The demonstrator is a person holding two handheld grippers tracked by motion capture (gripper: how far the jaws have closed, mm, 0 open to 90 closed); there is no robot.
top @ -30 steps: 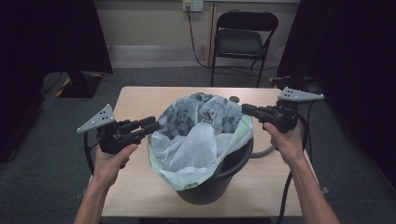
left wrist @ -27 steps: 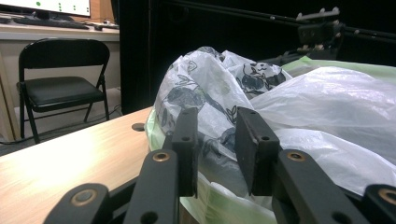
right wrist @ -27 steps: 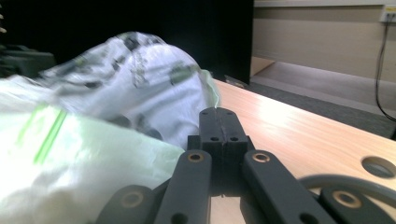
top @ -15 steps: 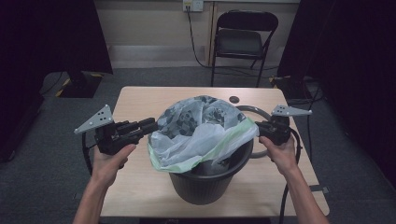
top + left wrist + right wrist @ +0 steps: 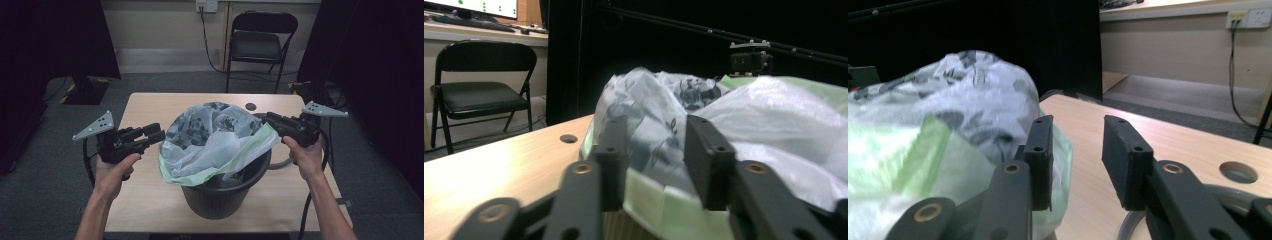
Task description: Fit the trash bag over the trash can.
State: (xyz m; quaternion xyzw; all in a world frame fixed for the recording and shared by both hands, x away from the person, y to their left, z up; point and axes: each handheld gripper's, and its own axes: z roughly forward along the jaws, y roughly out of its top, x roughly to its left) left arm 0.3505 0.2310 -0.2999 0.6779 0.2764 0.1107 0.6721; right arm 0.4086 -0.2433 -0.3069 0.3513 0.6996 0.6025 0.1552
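Pale wooden table (image 5: 150, 195) under dim light carries one black plastic bucket (image 5: 220, 197) near its front edge, lined with one translucent white-and-green plastic bag (image 5: 215, 145) that bulges above the rim. At nine o'clock of the bucket, the left gripper (image 5: 157, 135) has its jaws spread around the bag's edge. At three o'clock, the right gripper (image 5: 267, 120) is spread too, the bag just beside one jaw. One black folding chair (image 5: 260, 42) stands at twelve o'clock.

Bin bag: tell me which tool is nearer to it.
Left. The left tool has its jaws open around the bin bag edge; the right tool sits open just beside it, jaws framing bare table.
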